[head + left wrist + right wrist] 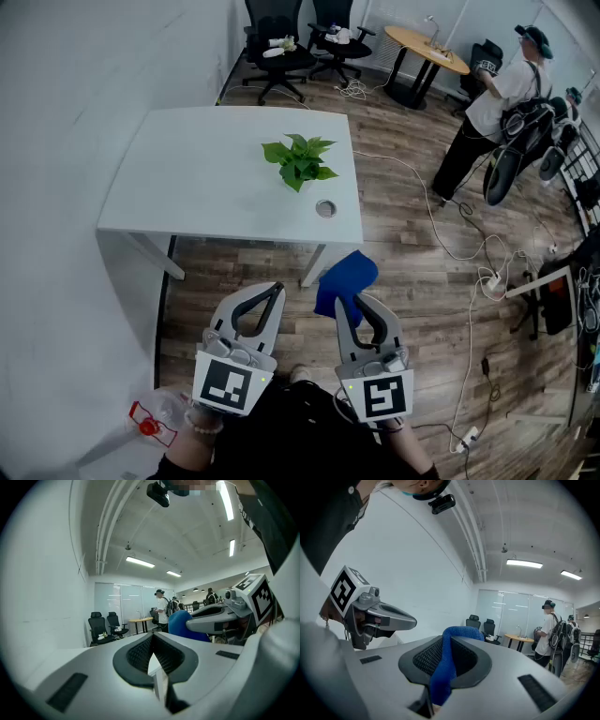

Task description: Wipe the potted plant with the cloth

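Potted plant: The potted plant (300,161) stands on the white table (187,178), near its right edge and toward the near right corner. Nothing touches it, and the leaves mostly hide the pot.
Cloth: The blue cloth (345,281) is bunched past the tips of your right gripper (351,300). It hangs over the floor, just short of the table's near edge.
Right gripper: Its jaws pinch a fold of the cloth.
Left gripper: On your left gripper (274,292) the jaws are pressed together with nothing between them. It is level beside the right gripper.
Done: You have the cloth in hand.
Left: I judge that wiping has not begun, since cloth and plant are well apart. You must reach over the table and wipe the leaves.
Writing: No brand or label is legible on the plant, cloth or table. The marker cubes (230,384) carry only black-and-white squares.
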Motion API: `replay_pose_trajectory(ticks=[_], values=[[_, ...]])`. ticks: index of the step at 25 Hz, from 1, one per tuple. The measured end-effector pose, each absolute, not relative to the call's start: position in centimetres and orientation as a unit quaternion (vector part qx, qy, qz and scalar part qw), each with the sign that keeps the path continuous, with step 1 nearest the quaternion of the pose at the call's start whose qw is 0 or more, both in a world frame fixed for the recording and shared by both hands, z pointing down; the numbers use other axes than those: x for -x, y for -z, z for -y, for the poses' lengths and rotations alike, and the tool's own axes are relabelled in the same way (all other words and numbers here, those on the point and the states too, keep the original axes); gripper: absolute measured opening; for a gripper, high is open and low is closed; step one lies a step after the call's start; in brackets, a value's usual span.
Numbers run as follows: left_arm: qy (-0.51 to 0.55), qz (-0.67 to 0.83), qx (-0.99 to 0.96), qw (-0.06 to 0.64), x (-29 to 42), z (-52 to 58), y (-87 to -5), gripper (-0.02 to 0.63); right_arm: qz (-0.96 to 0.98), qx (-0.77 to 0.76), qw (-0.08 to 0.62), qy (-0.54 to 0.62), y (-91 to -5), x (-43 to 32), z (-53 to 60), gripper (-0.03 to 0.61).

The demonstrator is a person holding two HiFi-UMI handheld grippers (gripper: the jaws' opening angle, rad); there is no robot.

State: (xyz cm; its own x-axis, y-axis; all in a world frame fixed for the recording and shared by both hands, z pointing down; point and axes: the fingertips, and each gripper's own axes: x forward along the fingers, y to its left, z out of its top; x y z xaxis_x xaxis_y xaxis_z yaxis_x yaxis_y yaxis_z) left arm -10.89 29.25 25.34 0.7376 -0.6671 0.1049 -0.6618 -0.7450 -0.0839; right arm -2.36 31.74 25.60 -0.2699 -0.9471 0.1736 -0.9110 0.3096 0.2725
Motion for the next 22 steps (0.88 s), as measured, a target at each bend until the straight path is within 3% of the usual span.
replay_pose_trajectory(ticks=[22], values=[[0.058,-0.346,0.936,0.031,13.8,-29.2,-25.4,0.014,0.777,-0.611,0.141,0.054,-25.6,3.9,-31.9,0.075]])
